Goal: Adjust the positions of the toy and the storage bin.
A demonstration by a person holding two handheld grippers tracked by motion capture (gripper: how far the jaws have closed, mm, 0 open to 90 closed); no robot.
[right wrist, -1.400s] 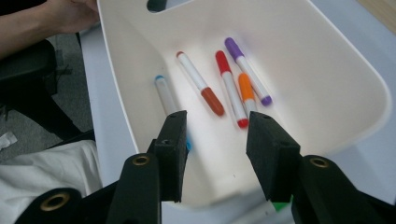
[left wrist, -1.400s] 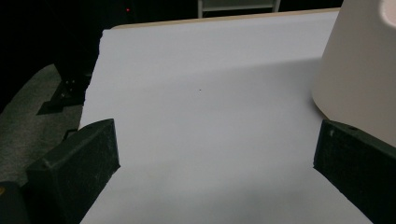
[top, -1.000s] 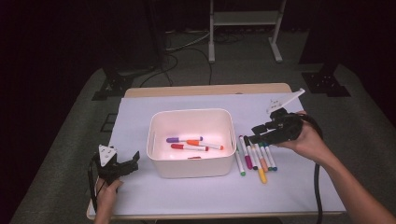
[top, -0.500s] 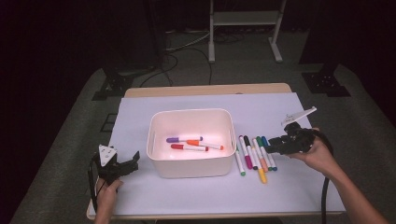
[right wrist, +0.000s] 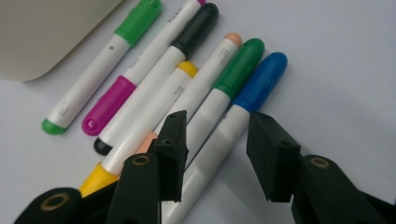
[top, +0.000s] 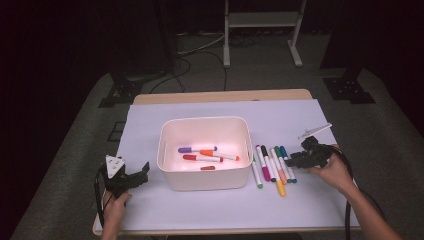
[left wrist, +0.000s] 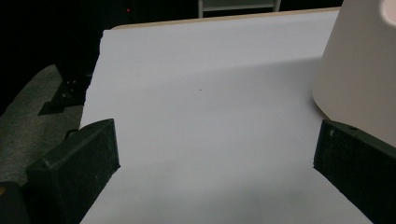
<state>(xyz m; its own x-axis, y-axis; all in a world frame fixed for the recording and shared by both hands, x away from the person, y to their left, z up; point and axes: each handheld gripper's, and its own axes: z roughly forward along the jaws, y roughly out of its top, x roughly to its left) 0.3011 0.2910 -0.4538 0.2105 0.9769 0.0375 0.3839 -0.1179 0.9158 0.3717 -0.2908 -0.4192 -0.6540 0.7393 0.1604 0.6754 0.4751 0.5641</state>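
Right gripper [right wrist: 215, 154] is hovering low over the marker row, jaws apart and just been narrowing, straddling the blue-capped marker [right wrist: 243, 112] without pressing it. The green-capped marker [right wrist: 224, 93] is lying just outside its left jaw. Left gripper [left wrist: 215, 154] is resting with jaws wide apart, nothing between; white bin [left wrist: 364, 74] is sitting beside its right jaw.
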